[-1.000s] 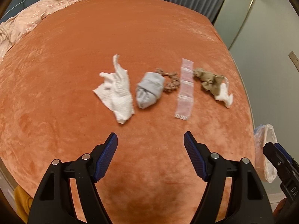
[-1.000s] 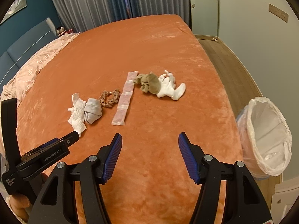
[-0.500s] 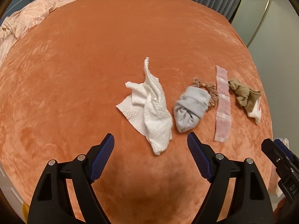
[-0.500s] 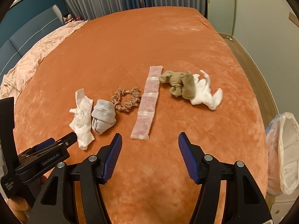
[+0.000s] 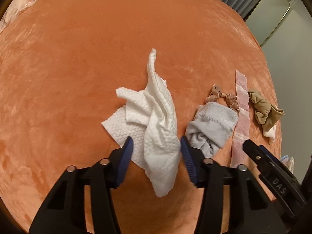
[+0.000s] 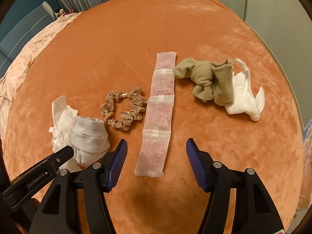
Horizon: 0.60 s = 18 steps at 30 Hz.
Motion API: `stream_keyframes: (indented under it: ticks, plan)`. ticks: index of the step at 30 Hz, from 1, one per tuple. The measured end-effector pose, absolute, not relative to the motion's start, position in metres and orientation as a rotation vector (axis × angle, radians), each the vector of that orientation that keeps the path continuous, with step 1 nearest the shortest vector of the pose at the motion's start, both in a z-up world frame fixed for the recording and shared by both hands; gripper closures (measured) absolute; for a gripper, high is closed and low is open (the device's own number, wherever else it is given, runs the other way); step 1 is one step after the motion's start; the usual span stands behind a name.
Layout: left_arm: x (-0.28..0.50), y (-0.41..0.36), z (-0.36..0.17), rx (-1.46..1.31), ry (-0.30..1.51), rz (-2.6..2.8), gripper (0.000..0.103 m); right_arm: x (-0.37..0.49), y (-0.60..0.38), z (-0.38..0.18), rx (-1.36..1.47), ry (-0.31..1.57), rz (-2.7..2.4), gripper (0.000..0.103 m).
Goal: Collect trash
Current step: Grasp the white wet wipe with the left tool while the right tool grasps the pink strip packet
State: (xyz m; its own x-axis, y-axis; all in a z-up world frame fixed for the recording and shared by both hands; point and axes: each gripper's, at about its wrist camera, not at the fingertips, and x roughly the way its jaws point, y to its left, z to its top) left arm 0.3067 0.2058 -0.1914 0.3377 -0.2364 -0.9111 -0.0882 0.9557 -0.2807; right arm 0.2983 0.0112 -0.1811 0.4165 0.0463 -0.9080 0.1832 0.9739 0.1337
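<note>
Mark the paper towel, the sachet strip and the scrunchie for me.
paper towel [image 5: 156, 120], left wrist view, crumpled middle.
sachet strip [image 6: 159, 115], right wrist view, third pouch down.
scrunchie [image 6: 109, 107], right wrist view, left side of the ring.

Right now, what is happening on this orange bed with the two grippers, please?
A person is collecting trash from the orange velvet bedspread with two handheld grippers. The left gripper is open, its fingers on either side of the crumpled white paper towel, not yet closed on it. The right gripper is open too, with the near end of the long pink sachet strip between its fingers. The grey rolled sock, spotted beige scrunchie and olive sock bundle lie untouched.
</note>
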Motion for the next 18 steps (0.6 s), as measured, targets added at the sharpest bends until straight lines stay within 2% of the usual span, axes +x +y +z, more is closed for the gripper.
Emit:
stream_keyframes:
  ticks: [1,3,5,7,8,10,18]
  plan:
    - [0.308,0.206,-0.195,-0.317,1.243,-0.109,0.075,0.302,0.011,-0.189,0.232,1.16,-0.087,0.048]
    - [0.308,0.206,-0.199,-0.339,1.256,-0.124,0.078,0.305,0.01,-0.2,0.251,1.19,-0.081,0.057]
    - [0.306,0.206,-0.199,-0.336,1.252,-0.135,0.088,0.304,0.01,-0.207,0.257,1.198,-0.084,0.064]
    - [0.305,0.206,-0.197,-0.331,1.252,-0.143,0.091,0.302,0.011,-0.207,0.234,1.189,-0.084,0.072]
    - [0.304,0.206,-0.195,-0.33,1.249,-0.143,0.092,0.301,0.011,-0.206,0.229,1.189,-0.081,0.083]
    - [0.301,0.206,-0.19,-0.334,1.241,-0.136,0.093,0.298,0.011,-0.203,0.238,1.192,-0.062,0.089]
    - [0.279,0.195,-0.148,-0.326,1.182,-0.124,0.093,0.258,0.009,-0.161,0.269,1.113,-0.006,0.091]
